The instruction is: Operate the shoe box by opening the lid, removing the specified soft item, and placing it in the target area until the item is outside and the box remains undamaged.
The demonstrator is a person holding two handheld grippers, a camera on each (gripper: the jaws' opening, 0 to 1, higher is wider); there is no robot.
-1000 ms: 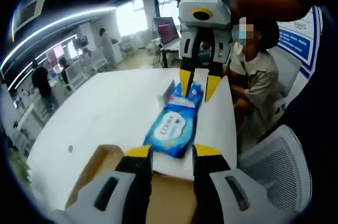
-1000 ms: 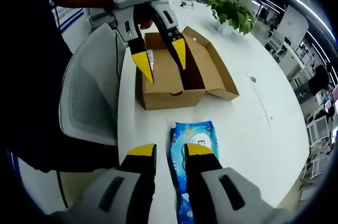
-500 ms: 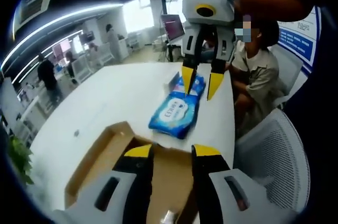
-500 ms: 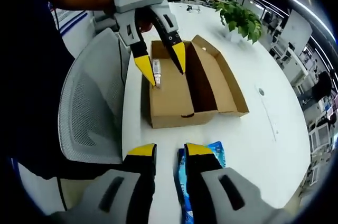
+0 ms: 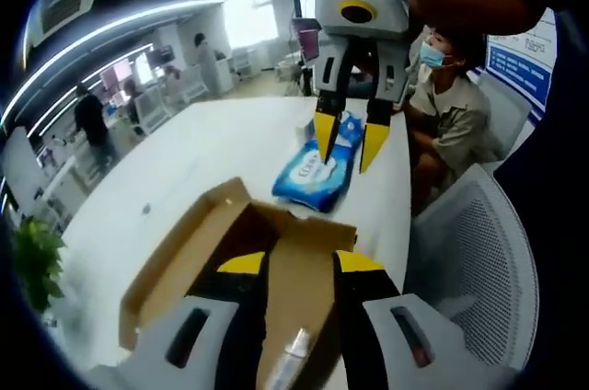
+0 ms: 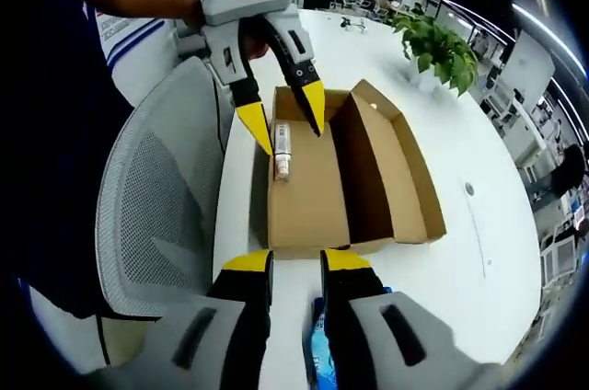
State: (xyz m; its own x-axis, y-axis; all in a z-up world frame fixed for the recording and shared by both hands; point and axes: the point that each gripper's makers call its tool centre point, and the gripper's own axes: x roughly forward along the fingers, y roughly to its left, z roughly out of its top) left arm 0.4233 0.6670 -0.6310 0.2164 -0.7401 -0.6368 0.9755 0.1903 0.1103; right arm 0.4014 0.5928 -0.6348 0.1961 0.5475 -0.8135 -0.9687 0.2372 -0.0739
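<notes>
Shoe box (image 6: 345, 183) stood open, wipes pack (image 5: 322, 165) already out at its 12 o'clock — left gripper (image 6: 281, 119) and right gripper (image 5: 347, 140) both parted, empty, apparently having released.

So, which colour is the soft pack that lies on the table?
Blue with a white label, the pack shows best in the left gripper view.

Your work surface is a white table (image 6: 515, 224). On it sits the brown cardboard shoe box (image 6: 354, 178), its lid swung open so the inside shows. Just beside the box's short end lies the blue wipes pack (image 5: 317, 169), flat on the tabletop and apart from the cardboard. At the far side of the table from the box you have a potted green plant (image 6: 442, 45), well clear of it.
</notes>
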